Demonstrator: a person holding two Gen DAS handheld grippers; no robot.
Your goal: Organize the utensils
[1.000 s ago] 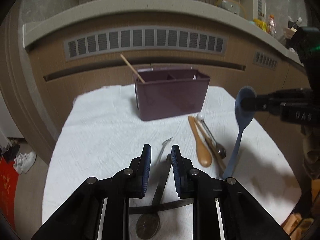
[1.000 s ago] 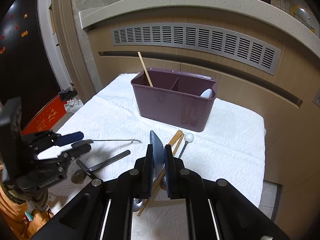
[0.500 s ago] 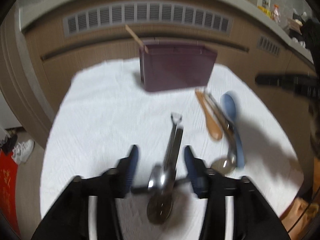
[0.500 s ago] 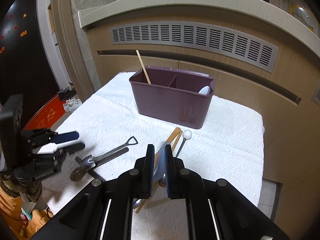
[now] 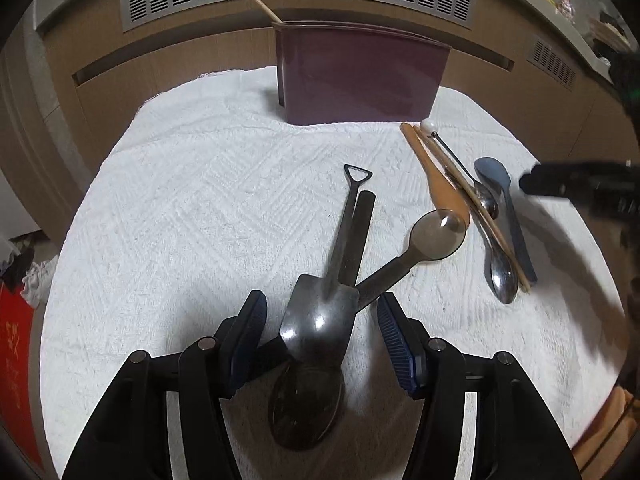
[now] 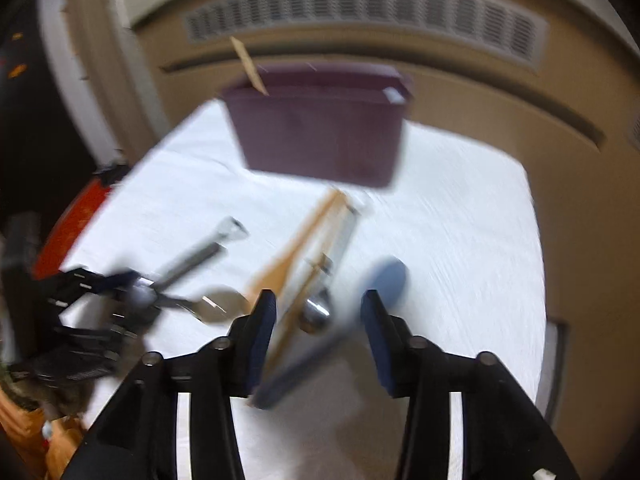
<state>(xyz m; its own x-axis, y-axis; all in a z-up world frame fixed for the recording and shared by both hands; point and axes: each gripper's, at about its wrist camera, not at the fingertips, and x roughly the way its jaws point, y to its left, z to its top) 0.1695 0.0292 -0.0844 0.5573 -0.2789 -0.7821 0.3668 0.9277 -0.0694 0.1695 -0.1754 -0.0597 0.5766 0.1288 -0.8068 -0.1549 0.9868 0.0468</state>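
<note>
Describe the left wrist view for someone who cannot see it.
The left tool hangs open over a dark metal shovel-shaped spoon on a white towel. Further utensils lie to the right, before a purple plastic caddy.

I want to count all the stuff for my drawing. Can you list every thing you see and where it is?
purple plastic utensil caddy: 1, purple, far end of the cloth
thin wooden stick: 1, tan, leaning out of the caddy's left corner
white textured cloth: 1, white, covers the table
shovel-shaped metal spoon: 1, dark steel, between the left gripper's fingers
wooden spoon: 1, light brown, right of centre
blue plastic spoon: 1, blue, far right
left gripper: 1, black with blue pads, open
right gripper: 1, black with blue pads, jaws opening
</note>
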